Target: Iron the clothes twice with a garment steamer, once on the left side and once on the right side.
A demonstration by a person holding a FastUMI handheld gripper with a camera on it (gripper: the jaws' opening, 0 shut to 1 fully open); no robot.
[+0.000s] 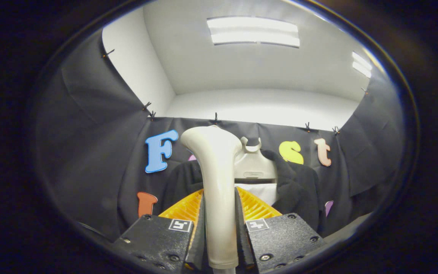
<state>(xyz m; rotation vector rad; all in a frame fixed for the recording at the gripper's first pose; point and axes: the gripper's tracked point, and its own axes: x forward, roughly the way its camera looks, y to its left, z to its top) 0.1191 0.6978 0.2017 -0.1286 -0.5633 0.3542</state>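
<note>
My gripper [219, 213] is shut on the cream-white garment steamer [216, 167], whose handle stands upright between the two fingers and whose rounded head curves over above them. Beyond the steamer a black garment [299, 186] hangs on a pale hanger [255, 163] against the black cloth wall. A white panel [262, 192] shows at the garment's open front, partly hidden by the steamer and the fingers.
The black cloth wall [89, 144] closes the booth on the left, back and right. Above it are white walls and a ceiling with bright light panels [255, 31]. A grey ledge [350, 224] runs along the lower right.
</note>
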